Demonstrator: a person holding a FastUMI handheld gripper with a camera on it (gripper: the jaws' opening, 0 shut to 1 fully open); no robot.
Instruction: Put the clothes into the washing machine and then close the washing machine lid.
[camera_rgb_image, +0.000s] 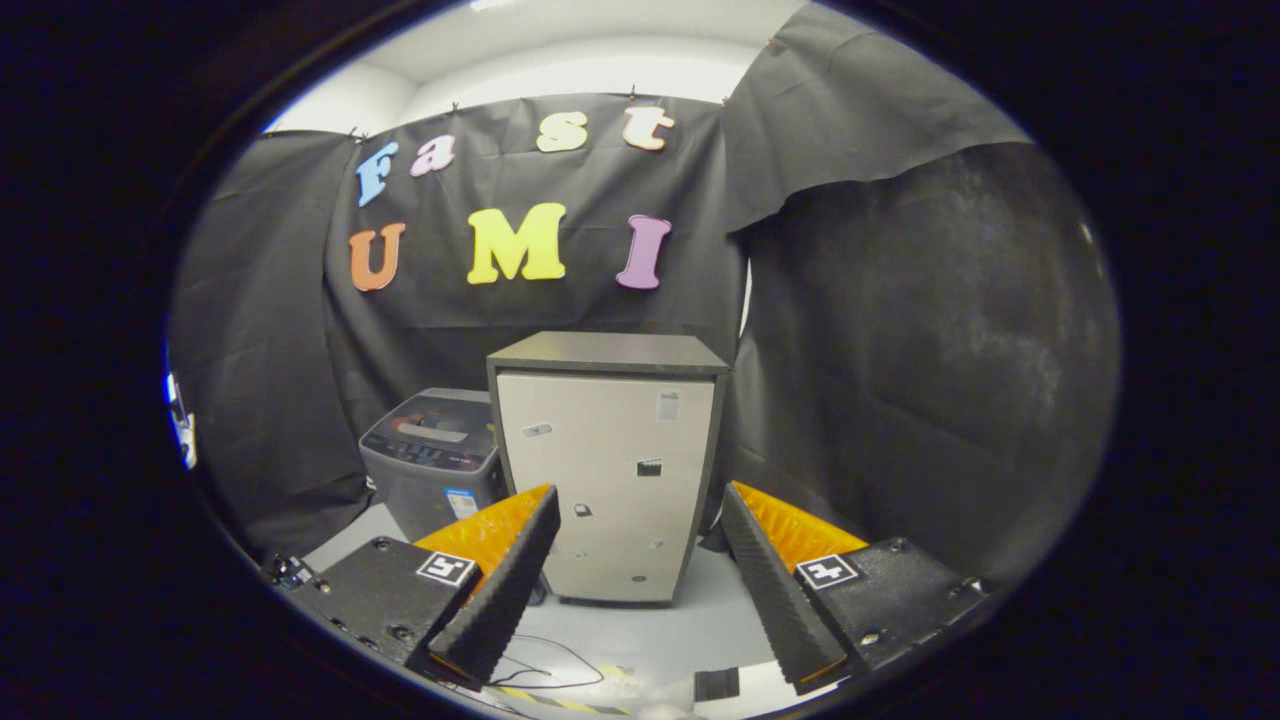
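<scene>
The tongs (640, 560) are hanging spread wide apart, pinching nothing, with the floor (650, 630) showing in the gap between their fingers. Beyond them a tall cabinet (605, 470) is standing on the floor, its pale front dotted with a few small stickers under a dark flat top. The washing machine (432, 465) is sitting just to the left of that cabinet, tucked close against its side and back near the black cloth wall (900, 350). It is a squat, dark grey top-loader with a control panel running across its upper face, and its lid is lying down flat. A small sticker is showing low on its front. A thin cable (545, 670) is trailing over the floor near the left finger.
</scene>
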